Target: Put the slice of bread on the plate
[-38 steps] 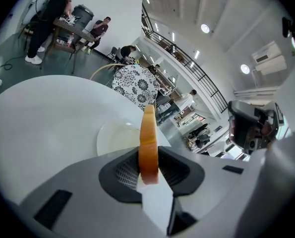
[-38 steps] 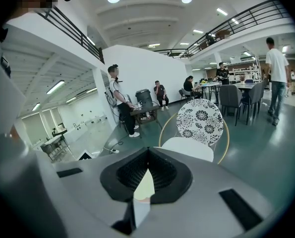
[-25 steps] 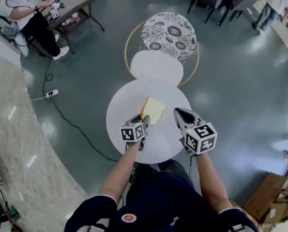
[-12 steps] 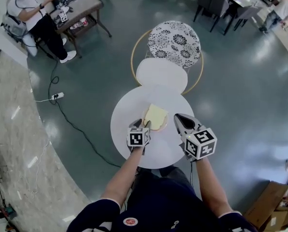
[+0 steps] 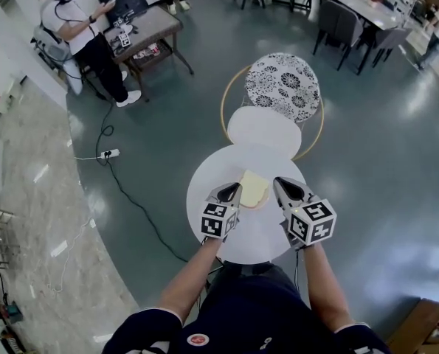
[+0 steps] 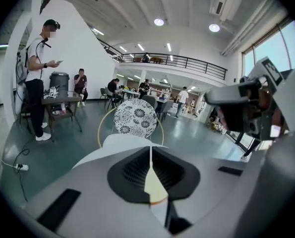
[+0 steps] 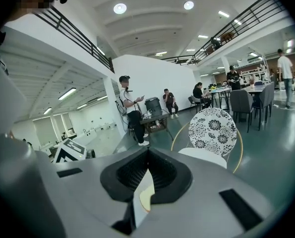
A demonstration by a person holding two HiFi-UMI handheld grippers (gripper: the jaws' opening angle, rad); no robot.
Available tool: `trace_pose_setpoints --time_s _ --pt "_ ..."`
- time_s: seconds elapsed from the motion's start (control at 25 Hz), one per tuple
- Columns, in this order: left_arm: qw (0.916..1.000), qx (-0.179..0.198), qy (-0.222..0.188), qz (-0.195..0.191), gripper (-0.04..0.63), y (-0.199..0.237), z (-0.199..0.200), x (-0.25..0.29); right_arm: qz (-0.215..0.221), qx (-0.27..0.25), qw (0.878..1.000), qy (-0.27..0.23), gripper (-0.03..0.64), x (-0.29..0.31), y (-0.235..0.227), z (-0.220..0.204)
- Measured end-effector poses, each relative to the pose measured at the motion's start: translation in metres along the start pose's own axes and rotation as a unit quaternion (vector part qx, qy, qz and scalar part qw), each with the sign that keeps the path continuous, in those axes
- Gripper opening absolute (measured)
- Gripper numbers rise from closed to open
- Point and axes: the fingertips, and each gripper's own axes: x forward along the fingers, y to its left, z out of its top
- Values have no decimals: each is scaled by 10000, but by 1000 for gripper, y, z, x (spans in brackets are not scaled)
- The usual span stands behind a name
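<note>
The slice of bread (image 5: 253, 187) lay flat on a small plate (image 5: 257, 206), of which only a brownish rim showed at the near edge, on the far half of the round white table (image 5: 252, 242). The left gripper (image 5: 234, 189) hung just beside the bread's left edge, not touching it. Its jaws had just been closing and met at their tips with nothing between them; through the slit behind the tips its own view showed a pale strip of bread and the plate's rim below. The right gripper (image 5: 280, 184) was held just beside the bread's right edge, also clear of it, its jaws pressed together and empty. So the bread sat between the two grippers, slightly ahead of their tips. Beyond the table stood a smaller white table (image 5: 264, 127) and a chair with a flowered seat (image 5: 282, 85).
</note>
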Motion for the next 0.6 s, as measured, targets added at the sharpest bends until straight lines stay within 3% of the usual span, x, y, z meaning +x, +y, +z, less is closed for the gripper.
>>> trace_pose_setpoints --time_s 0.32,0.6 --pt "9951 216 -777 -564 8 -36 66 -40 241 -170 9988 -390 6 1 13 26" --pt "9882 100 -1281 -832 8 -53 107 -75 475 -373 9960 -662 6 -3 38 49"
